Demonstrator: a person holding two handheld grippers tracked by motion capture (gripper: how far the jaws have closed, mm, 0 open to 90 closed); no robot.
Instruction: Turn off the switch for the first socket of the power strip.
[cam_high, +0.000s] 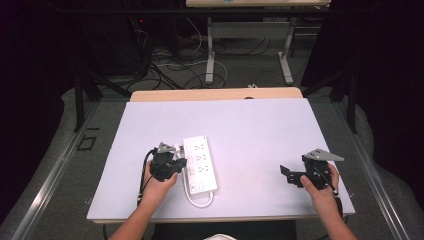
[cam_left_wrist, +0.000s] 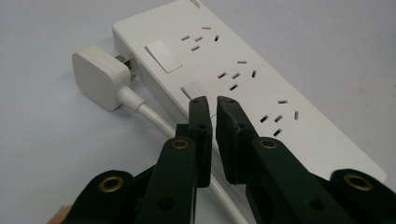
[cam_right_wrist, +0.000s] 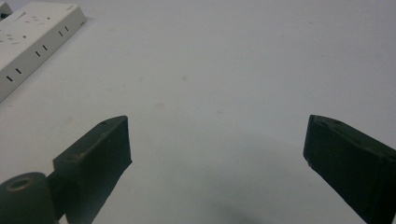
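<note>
White power strip (cam_high: 200, 164) lies on the table (cam_high: 260, 130), left of centre and toward the near edge, long axis running near edge to far edge. Its cord (cam_high: 199, 201) loops off the near end; in the left gripper view the white plug (cam_left_wrist: 99, 77) lies flat beside the strip's long edge, prongs toward it, not in a socket.

Left gripper (cam_left_wrist: 210, 103): jaws almost together, nothing between them, tips poised right at a rocker switch (cam_left_wrist: 195, 88) on the strip's top face. Contact with the switch cannot be confirmed. In the high view this gripper (cam_high: 169, 162) sits against the strip's left long edge.

Right gripper (cam_right_wrist: 217, 137): jaws wide apart, empty, resting over bare table near the right edge, well apart from the strip.

Judgement: the left hand is the nearer by far; the switch lies directly ahead of and just below its tips, so a short downward press looks like the next move.
</note>
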